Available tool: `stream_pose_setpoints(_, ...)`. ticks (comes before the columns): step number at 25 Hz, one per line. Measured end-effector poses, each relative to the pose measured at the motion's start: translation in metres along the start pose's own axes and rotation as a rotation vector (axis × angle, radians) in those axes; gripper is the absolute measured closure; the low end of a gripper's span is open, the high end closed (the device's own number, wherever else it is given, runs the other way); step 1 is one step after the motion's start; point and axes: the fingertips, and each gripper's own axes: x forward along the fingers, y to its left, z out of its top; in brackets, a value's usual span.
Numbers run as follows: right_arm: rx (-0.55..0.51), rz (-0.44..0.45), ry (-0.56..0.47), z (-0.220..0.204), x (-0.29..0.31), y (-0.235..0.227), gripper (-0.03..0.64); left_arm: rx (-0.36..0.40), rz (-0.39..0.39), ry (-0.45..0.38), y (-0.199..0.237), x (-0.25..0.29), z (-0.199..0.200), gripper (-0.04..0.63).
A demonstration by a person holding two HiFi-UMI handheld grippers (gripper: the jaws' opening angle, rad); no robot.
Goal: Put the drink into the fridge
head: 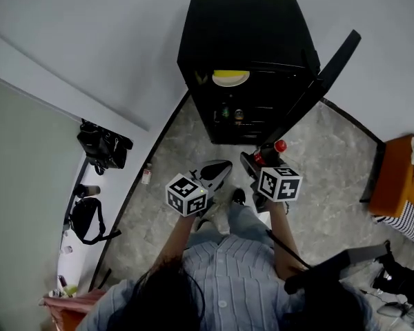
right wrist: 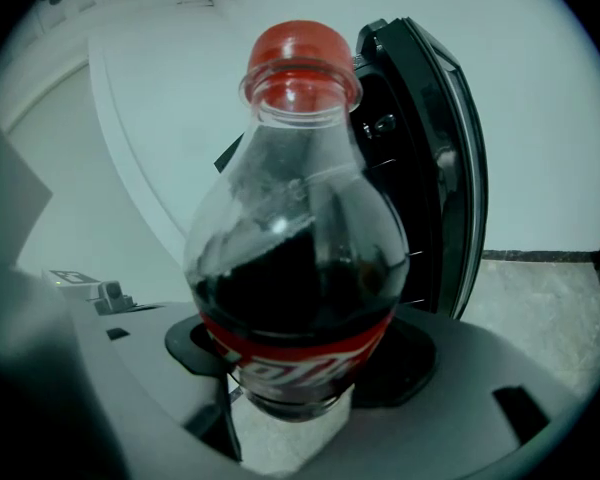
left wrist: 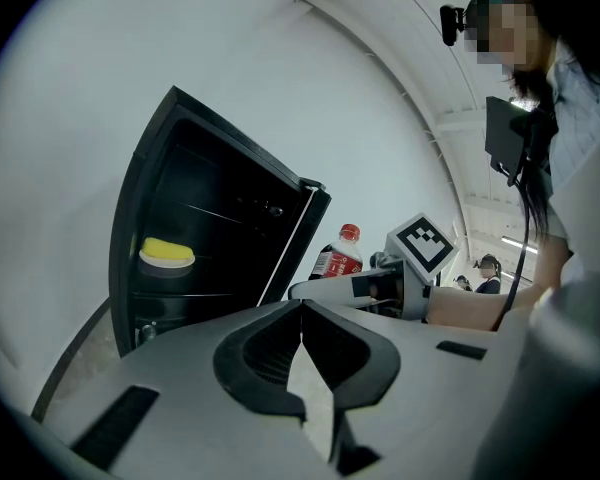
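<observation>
Person: seen from above in a pale striped shirt point(head: 224, 271), with one forearm reaching forward to each claw.
Left claw point(left wrist: 302, 306): its jaws are brought together tip to tip, with nothing between them. It is held over the floor and points toward the fridge.
Left marker cube point(head: 186, 194): sits on the near end of that claw, just left of the other cube.
Right claw point(right wrist: 300, 356): clamped on the drink bottle, with the jaws pressing its lower body at the red label band.
Right marker cube point(head: 279, 183): sits on the near end of the right claw, just below the bottle's cap in the head view.
Drink bottle point(right wrist: 298, 258): clear plastic with a red cap, and dark liquid up to the shoulder. It stands roughly upright in the right claw, outside the fridge, before its open front and near the door's lower edge.
Floor point(head: 331, 185): grey marbled tiles.
Small bottle point(head: 147, 174): stands on the floor at the left, close to the base of the wall.
Desk point(head: 72, 243): white, at the far left, carrying two black bags point(head: 103, 147).
Orange furniture point(head: 397, 178): at the right edge, well apart from the fridge.
Fridge point(head: 241, 40): small and black, standing against the pale wall point(head: 96, 40).
Door point(head: 324, 81): swung open to the right.
Upper shelf: holds a yellow round thing point(head: 230, 78) on a pale dish.
Lower shelf: holds a few small containers point(head: 238, 114), too small to tell apart.
</observation>
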Motion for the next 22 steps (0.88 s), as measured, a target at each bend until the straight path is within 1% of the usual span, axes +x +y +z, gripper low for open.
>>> stream_pose_setpoints(7,-0.041,0.019,0.021,0.016,0.019,-0.027,0.314,0.001,0.026,-0.008,0.01,0.033,0.01,0.586)
stream_pose_setpoints(13,-0.081,0.026,0.022,0.027,0.03,-0.035,0.314,0.005,0.036,-0.001,0.013,0.045,0.015,0.586)
stream_pose_setpoints(19,-0.173,-0.003,0.003,0.039,0.047,-0.052,0.314,-0.011,0.044,-0.021,0.022,0.051,0.017,0.586)
stream_pose_setpoints(22,-0.212,-0.011,-0.003,0.042,0.058,-0.059,0.314,-0.013,0.042,-0.016,0.031,0.058,0.015,0.586)
